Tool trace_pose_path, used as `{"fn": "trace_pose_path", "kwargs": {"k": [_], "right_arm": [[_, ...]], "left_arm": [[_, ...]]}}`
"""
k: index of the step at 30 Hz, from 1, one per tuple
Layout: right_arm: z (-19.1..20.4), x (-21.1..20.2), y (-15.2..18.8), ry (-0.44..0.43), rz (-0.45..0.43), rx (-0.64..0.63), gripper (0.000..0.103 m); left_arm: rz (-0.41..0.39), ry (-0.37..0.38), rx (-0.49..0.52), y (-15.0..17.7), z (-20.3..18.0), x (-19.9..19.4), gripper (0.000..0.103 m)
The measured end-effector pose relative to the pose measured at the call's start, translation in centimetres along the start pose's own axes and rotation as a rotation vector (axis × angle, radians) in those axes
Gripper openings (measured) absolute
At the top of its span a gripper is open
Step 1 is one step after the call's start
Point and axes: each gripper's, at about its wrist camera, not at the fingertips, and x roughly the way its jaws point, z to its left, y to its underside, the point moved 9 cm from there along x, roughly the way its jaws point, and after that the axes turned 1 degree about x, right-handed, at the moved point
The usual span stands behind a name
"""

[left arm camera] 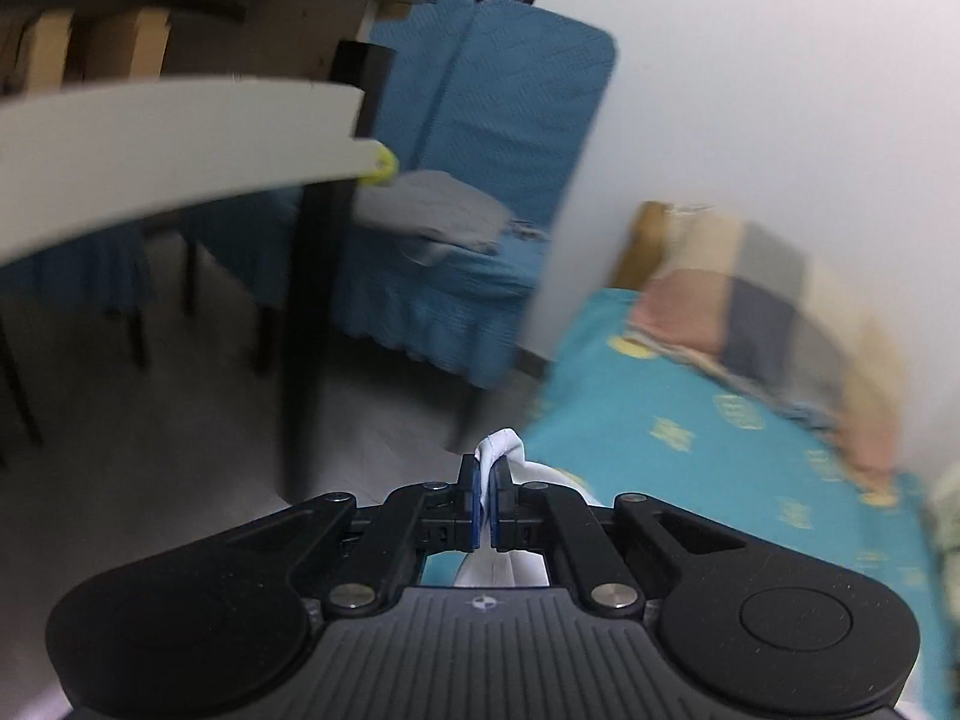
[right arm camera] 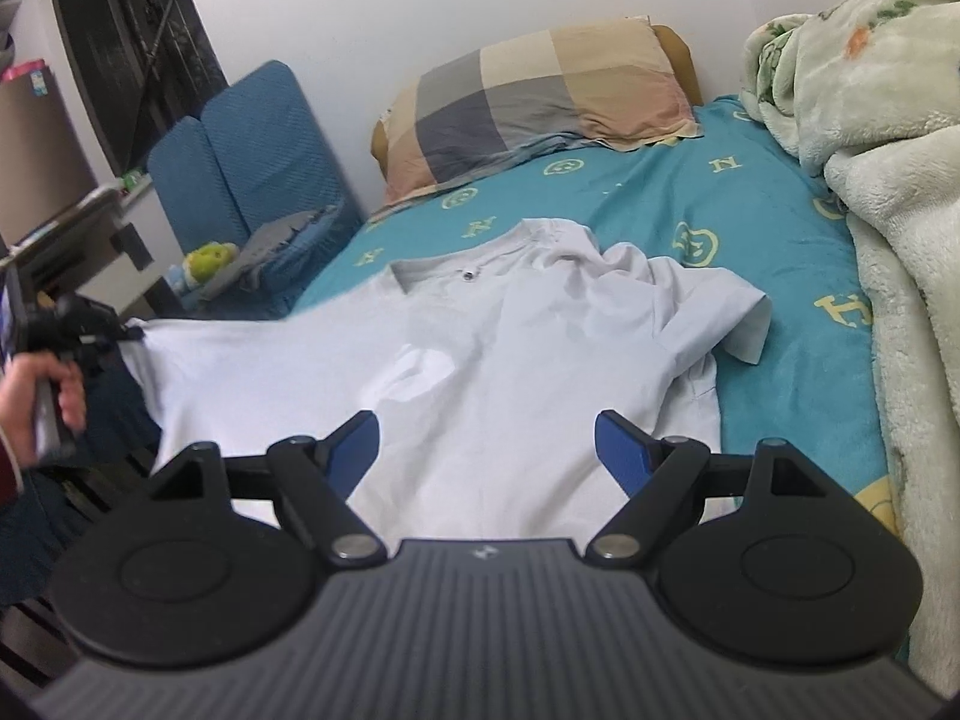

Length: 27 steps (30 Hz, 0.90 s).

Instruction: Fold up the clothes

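A white short-sleeved shirt [right arm camera: 480, 354] lies face up on the teal bed sheet [right arm camera: 774, 240], collar toward the pillow, its right sleeve crumpled. My left gripper [left arm camera: 487, 480] is shut on a white fold of the shirt [left arm camera: 501, 447], which pokes up between its blue pads. In the right wrist view the left gripper [right arm camera: 129, 333], held by a hand, pulls the shirt's left sleeve out past the bed's edge. My right gripper [right arm camera: 487, 450] hovers open over the shirt's lower half with nothing between its fingers.
A checked pillow [right arm camera: 540, 96] lies at the head of the bed. A fluffy pale blanket [right arm camera: 888, 192] is heaped along the right side. A blue padded chair [right arm camera: 252, 150] and a table [left arm camera: 180, 138] stand left of the bed, over a grey floor [left arm camera: 180, 420].
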Motion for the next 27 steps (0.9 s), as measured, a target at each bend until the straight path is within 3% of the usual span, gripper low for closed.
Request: {"fn": "trace_pose_path", "kwargs": {"k": [4,8,11,13,15,21,27], "right_arm": [[-1.0,1.7,0.5,0.019,0.030,0.016,0.081],[-1.7,2.7,1.0,0.032,0.051,0.020,0.081],[-1.9,2.9,0.9,0.036,0.041,0.019,0.081],[-1.9,2.7,0.7,0.035,0.030,0.023,0.081],[-2.0,2.4,0.5,0.030,0.022,0.033,0.081],[-2.1,0.6,-0.6,0.022,-0.031,0.062,0.080],[-3.2,-0.8,-1.3,-0.010,-0.044,0.154,0.080]], "left_arm": [[0.053,-0.106,0.035,0.5,1.3,4.5,0.003],[0.084,-0.055,0.027,3.4,1.3,6.3,0.005],[0.105,-0.017,0.046,4.6,0.6,5.5,0.024],[0.090,0.018,0.064,5.0,0.1,3.7,0.040],[0.082,0.047,0.077,5.2,-0.3,1.6,0.044],[0.062,0.150,0.128,7.7,-3.3,-8.2,0.049],[0.096,0.262,0.171,13.7,-7.8,-19.0,0.052]]}}
